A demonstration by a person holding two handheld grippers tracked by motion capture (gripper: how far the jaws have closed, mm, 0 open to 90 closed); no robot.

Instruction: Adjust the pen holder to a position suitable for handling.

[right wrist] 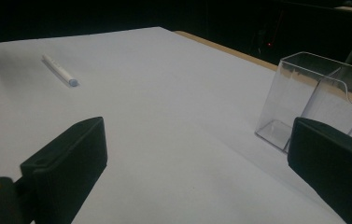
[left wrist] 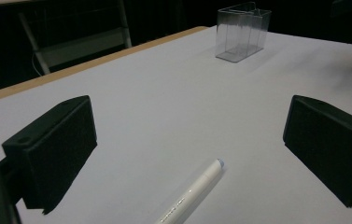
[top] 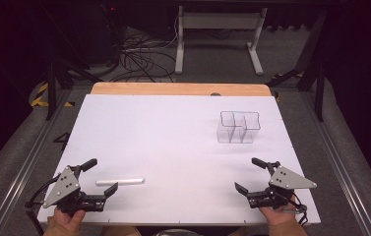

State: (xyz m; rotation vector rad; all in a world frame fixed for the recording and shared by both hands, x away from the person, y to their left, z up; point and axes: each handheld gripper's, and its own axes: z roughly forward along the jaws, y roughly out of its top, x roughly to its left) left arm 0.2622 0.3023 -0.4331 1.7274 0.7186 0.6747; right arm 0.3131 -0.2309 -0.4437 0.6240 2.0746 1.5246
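The white marker (top: 120, 181) lies flat on the white table (top: 173, 142), its long axis running left to right in the high view, capped tip pointing toward the right gripper (top: 251, 173). It rests between the spread fingers of the left gripper (top: 103, 177), untouched. The right gripper's fingers also stand wide apart, gripping nothing, with the clear organizer (top: 239, 127) beyond them.

Overhead view; two low, table-level jaw views.

Between my left gripper's (top: 103, 175) matt black jaws lies a glossy white plastic marker (left wrist: 191, 193); beyond them stands a clear, smooth plastic organiser box (left wrist: 241, 32) on matt white tabletop (top: 163, 137).
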